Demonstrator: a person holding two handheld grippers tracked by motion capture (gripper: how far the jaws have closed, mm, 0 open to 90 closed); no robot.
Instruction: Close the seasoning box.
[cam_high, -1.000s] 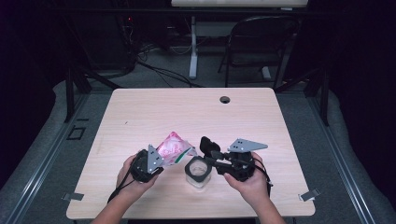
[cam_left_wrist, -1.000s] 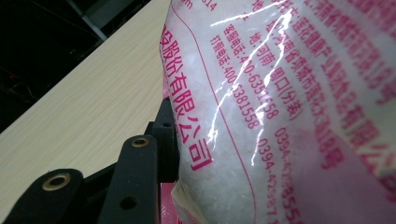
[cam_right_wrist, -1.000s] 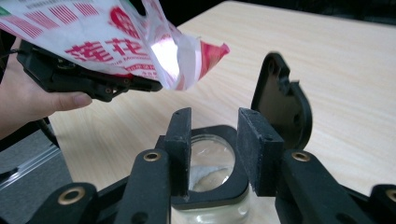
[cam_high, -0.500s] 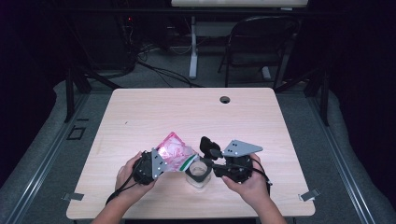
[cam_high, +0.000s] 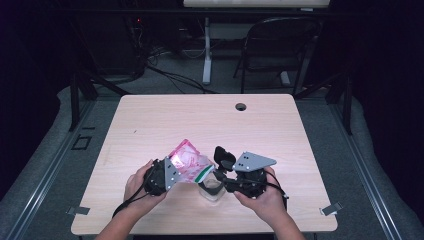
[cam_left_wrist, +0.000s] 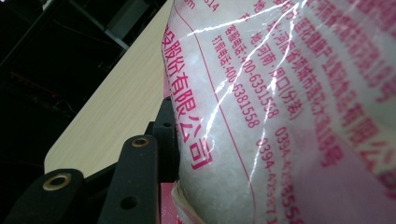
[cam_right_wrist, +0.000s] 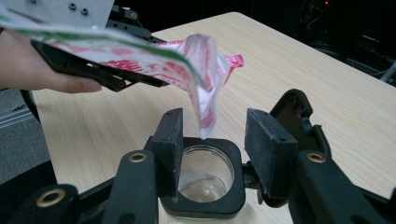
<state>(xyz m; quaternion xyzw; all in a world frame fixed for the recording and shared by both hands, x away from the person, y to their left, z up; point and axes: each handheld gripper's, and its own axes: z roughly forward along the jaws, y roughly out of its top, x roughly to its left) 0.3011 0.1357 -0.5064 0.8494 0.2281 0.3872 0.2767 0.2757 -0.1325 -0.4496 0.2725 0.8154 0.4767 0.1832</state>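
left gripper (cam_high: 172, 175) clamped on tilted pink sugar bag (cam_high: 187, 162), torn corner hanging directly over open jar (cam_right_wrist: 205, 175) between right gripper (cam_right_wrist: 212, 154) jaws, just opening, gripping nothing.

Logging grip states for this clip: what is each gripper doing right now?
Left gripper: closed on the pink bag, tilted over the jar.
Right gripper: open, its jaws have just been opening, either side of the jar's rim.

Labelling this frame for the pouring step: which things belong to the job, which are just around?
In the job:
- pink bag, shut in the left gripper, tilted over the jar
- black-rimmed jar, some white grains inside
- right gripper, jaws just opening, astride the jar

Just around:
- table
- folding chair
- floor cables
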